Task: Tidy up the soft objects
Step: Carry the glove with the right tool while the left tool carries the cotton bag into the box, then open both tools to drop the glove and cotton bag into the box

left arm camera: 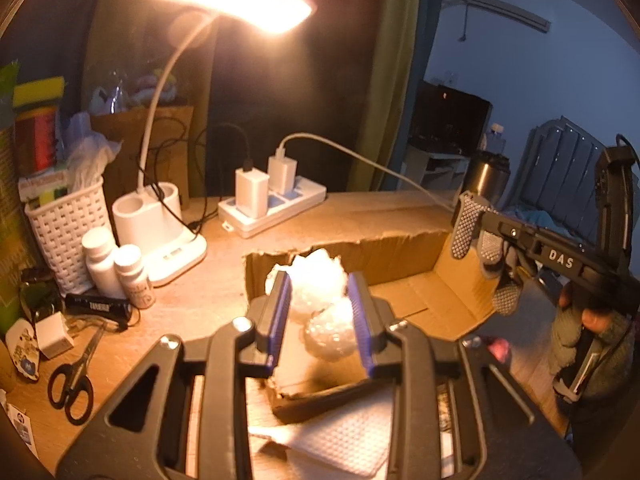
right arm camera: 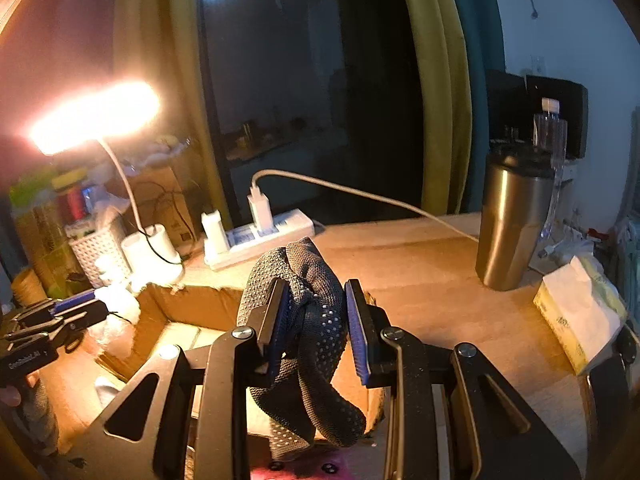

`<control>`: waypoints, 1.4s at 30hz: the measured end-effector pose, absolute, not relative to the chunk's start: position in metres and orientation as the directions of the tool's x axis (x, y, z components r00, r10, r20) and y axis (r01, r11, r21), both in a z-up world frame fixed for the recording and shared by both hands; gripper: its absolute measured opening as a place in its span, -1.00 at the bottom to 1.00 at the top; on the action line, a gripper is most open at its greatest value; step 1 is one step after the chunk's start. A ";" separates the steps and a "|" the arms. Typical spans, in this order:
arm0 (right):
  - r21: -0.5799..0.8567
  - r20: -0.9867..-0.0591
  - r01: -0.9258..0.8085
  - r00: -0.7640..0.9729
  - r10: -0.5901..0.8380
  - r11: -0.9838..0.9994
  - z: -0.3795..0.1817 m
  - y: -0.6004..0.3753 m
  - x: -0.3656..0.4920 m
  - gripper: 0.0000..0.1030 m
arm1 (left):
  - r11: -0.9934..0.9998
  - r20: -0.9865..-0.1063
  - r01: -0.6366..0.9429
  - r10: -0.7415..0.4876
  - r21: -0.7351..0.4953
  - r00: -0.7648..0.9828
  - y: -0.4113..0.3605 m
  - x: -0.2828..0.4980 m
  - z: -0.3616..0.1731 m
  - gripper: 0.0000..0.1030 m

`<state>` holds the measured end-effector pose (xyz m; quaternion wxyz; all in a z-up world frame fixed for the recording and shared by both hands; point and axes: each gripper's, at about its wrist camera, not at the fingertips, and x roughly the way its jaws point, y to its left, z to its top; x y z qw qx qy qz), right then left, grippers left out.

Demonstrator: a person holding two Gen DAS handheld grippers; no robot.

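I hold my left gripper (left arm camera: 322, 316) closed on the white bubble wrap (left arm camera: 316, 280) at frame centre, above the open cardboard box (left arm camera: 400, 248), so it can drop inside, while my right gripper (right arm camera: 316, 320) clamps the grey dotted sock (right arm camera: 308, 300) beside it.

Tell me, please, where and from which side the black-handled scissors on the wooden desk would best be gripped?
Judging by their pose, grip the black-handled scissors across the narrow shank just above the finger loops, coming straight down from above. They lie flat on the wooden desk, blades pointing toward the white bottles, so a side approach offers no purchase.
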<state>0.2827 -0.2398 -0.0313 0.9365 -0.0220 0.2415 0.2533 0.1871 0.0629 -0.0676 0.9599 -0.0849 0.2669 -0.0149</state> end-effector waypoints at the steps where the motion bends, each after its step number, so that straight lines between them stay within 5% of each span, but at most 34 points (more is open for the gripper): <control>1: 0.079 -0.474 -0.480 0.753 0.456 0.874 -0.035 -0.239 0.285 -0.42 | 0.985 -0.514 -0.017 -0.074 -0.171 0.854 0.063 0.189 -0.070 -0.41; 22: 0.033 -0.633 -0.447 0.683 0.365 0.894 -0.077 -0.244 0.290 -0.42 | 0.987 -0.615 -0.022 -0.082 -0.160 0.785 0.056 0.211 -0.096 -0.36; 25: 0.036 -0.639 -0.450 0.676 0.367 0.892 -0.077 -0.244 0.289 -0.29 | 0.989 -0.632 -0.024 -0.074 -0.146 0.772 0.054 0.213 -0.097 -0.26; 27: 0.052 -0.642 -0.458 0.666 0.381 0.887 -0.076 -0.243 0.288 -0.07 | 0.990 -0.627 -0.024 -0.070 -0.141 0.776 0.052 0.210 -0.095 0.06; 29: 0.057 -0.638 -0.466 0.663 0.391 0.883 -0.074 -0.243 0.285 0.03 | 0.989 -0.615 -0.023 -0.074 -0.149 0.785 0.051 0.206 -0.092 0.17; 42: 0.047 -0.569 -0.448 0.722 0.393 0.893 -0.047 -0.254 0.253 0.16 | 0.991 -0.542 -0.043 -0.032 -0.126 0.840 0.046 0.176 -0.068 0.20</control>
